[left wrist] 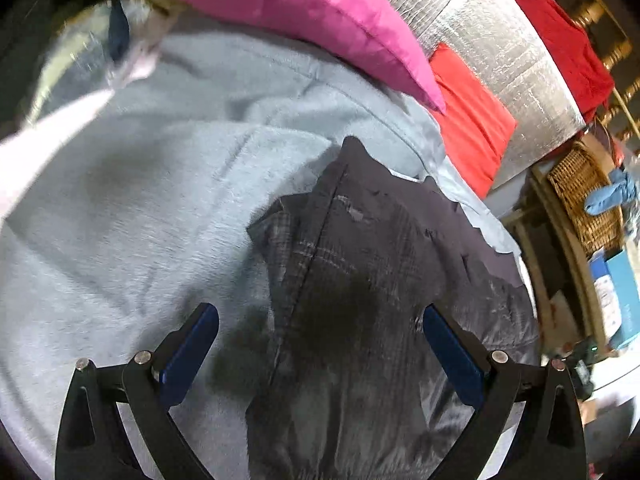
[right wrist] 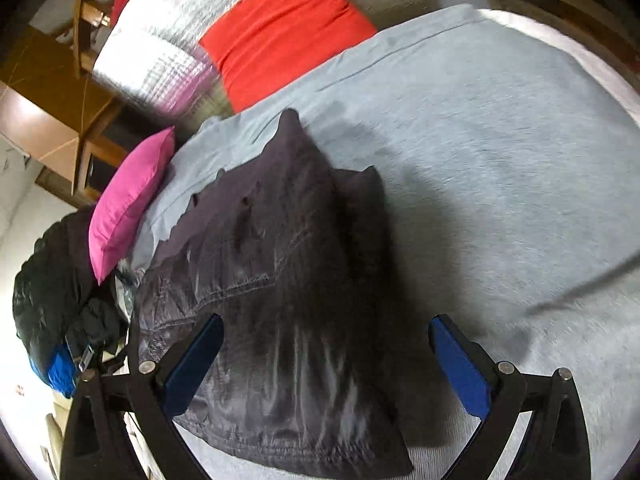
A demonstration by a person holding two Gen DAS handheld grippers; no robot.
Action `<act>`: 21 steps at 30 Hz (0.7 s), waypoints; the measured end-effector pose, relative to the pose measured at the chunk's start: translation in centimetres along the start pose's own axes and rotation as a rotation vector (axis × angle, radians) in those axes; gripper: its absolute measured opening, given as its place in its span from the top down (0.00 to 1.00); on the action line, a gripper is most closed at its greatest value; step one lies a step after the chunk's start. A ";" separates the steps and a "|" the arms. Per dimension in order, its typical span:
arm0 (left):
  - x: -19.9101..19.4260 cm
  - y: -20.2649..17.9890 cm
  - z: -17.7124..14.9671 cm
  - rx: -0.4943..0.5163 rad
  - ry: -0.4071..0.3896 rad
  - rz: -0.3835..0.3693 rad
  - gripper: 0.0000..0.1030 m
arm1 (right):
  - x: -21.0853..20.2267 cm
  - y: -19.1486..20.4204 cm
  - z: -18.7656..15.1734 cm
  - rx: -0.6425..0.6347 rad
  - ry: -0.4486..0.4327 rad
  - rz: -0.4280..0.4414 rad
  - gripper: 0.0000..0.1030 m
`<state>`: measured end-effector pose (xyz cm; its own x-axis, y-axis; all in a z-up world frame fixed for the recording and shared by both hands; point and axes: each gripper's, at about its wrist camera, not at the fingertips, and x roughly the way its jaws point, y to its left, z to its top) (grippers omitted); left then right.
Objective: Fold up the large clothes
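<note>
Dark grey padded garment with stitched seams (left wrist: 360, 280) lies bunched on pale grey fleece blanket (left wrist: 140, 220), near the blanket's edge; plaid lining visible at one open flap in the left wrist view. Same garment (right wrist: 280, 300) in the right wrist view, a pointed corner sticking up toward the pillows. Left gripper (left wrist: 320, 344) hovers over it, blue-padded jaws wide apart, nothing held. Right gripper (right wrist: 326, 356) likewise above the garment, jaws spread, empty. Both views motion-blurred. Magenta pillow (left wrist: 312, 12) sits at the blanket's far edge, red-orange cushion (left wrist: 472, 128) beside it, both against silver foil-quilted panel (left wrist: 500, 48). Wicker basket (left wrist: 580, 196) off to the side of the bed, light blue cloth (left wrist: 612, 196) on it. Black puffy jacket heap (right wrist: 52, 288) past the magenta pillow (right wrist: 124, 200) in the right view.
</note>
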<state>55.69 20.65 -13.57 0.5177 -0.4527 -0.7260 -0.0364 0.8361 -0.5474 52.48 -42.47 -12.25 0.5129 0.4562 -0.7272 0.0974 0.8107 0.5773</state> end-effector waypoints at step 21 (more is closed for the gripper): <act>3.5 -5.2 -0.5 0.225 0.105 0.098 0.81 | 5.1 5.0 1.9 -0.156 0.130 -0.075 0.76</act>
<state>57.28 14.60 -13.47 0.4288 -0.3857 -0.8169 0.1147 0.9202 -0.3742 57.23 -36.80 -12.36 0.3939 0.4278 -0.8135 -0.0069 0.8864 0.4628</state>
